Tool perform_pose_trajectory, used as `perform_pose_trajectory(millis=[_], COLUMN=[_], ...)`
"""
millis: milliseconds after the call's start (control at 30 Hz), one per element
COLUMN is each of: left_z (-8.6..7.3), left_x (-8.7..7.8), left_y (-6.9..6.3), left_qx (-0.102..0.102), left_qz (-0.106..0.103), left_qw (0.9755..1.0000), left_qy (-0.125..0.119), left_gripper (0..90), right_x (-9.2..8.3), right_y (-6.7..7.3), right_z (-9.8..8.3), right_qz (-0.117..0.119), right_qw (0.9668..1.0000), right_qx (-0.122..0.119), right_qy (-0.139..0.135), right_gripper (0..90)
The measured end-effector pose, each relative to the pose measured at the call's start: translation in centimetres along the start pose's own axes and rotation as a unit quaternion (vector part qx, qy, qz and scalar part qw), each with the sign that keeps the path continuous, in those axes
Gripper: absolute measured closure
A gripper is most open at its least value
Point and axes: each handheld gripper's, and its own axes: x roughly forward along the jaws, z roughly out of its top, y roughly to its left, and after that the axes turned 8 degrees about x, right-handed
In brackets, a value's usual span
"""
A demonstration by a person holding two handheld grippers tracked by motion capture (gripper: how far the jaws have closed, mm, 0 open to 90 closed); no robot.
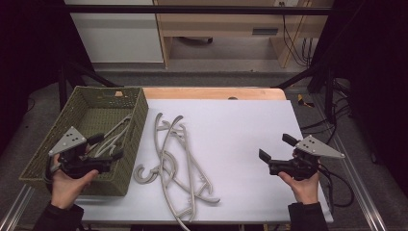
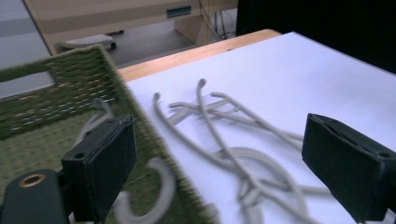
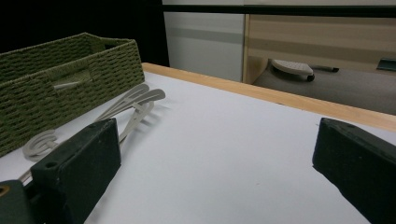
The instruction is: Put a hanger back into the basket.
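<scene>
white table (image 1: 240,130), green basket (image 1: 137,120), grey hangers (image 1: 179,159)

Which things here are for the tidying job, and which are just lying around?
For the job: basket, hanger inside it, hangers on the table, left gripper, right gripper.

Just around: cables, white cabinet, wooden desk.

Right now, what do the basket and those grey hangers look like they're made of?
Basket: woven green fibre, maybe paper cord or seagrass; matte, with a ribbed weave on its walls. Hangers on the table: probably moulded plastic; uniform pale grey, thin smooth bars with a slight sheen. Hanger in the basket: looks the same.
</scene>
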Motion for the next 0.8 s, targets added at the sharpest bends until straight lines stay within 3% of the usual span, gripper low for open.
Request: perform_pose_trajectory(millis=[333, 467, 600, 800], left_z=[-1.7, -2.4, -2.7, -3.9], left_x=[2.2, 2.9, 3.4, 4.5], left_y=[-4.6, -5.9, -6.9, -8.6], left_qx=[-0.004, -0.002, 0.002, 0.009], left_qz=[-0.009, -0.009, -0.016, -0.025], left_qw=[0.9997, 0.9997, 0.9998, 0.9992], left_qy=[-0.024, -0.022, -0.009, 0.031], left_gripper=[9.2, 8.9, 9.2, 11.7], right_x=[0.1, 0.2, 0.2, 0.2], right_y=[0.1, 0.2, 0.2, 0.2], right_z=[-0.1, -0.2, -0.2, -0.3], right_qz=[0.006, 0.008, 0.008, 0.006], right_qw=[1.0000, 0.9999, 0.9999, 0.9999], right_qx=[0.000, -0.002, -0.004, -0.004], right_qy=[0.005, 0.007, 0.009, 0.008], right_gripper=[1.5, 1.6, 1.8, 2.1])
